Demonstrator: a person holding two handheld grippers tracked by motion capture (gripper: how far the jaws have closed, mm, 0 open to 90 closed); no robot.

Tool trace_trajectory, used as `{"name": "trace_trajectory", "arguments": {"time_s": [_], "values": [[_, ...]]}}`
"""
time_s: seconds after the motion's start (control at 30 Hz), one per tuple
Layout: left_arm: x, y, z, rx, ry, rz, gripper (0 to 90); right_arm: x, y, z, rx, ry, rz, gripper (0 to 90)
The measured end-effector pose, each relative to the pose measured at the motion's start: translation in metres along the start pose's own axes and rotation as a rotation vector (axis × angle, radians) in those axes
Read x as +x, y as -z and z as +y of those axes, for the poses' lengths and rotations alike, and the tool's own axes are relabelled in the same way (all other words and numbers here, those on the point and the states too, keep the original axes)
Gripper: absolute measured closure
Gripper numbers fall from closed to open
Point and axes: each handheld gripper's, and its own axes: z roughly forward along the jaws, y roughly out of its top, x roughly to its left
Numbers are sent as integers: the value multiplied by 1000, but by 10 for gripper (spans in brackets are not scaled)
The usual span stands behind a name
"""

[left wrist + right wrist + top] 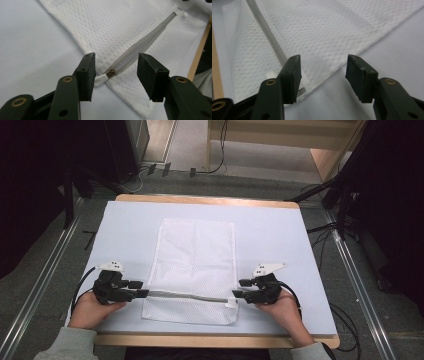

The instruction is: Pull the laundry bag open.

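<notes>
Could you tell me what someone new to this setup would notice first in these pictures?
A white mesh laundry bag lies flat in the middle of the pale blue table, its grey zipper running across near the person's edge. The left gripper and the right gripper sit at the zipper's two ends, both with jaws open. In the left gripper view, the small metal zipper slider lies between the jaws, untouched.

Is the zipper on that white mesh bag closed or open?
Closed: the zipper runs as one flat grey line across the mesh bag, its slider at the bag's edge.
</notes>
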Motion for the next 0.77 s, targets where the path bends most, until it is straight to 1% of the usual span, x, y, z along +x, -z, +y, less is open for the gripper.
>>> {"name": "trace_trajectory", "arguments": {"time_s": [0.13,0.2,0.27,0.33,0.4,0.43,0.53,0.67,0.77], "values": [[5,4,0,-25,15,21,420,-6,4,-2,-7,-17,-36,390],[9,6,-1,-36,26,36,404,-10,6,-3,-14,-26,-53,366],[12,8,-1,-43,38,49,393,-15,9,-5,-17,-46,-72,347],[16,9,-1,-44,54,58,386,-18,11,-7,-22,-65,-86,342],[18,10,-1,-43,58,69,383,-21,14,-9,-29,-74,-101,336],[20,10,-1,-50,65,68,380,-23,15,-10,-34,-79,-112,333],[23,12,-1,-61,78,82,370,-26,19,-13,-40,-93,-135,320],[30,13,1,-77,99,94,347,-29,21,-16,-43,-108,-153,300],[34,13,1,-77,109,118,325,-30,22,-18,-40,-109,-161,278]]}}
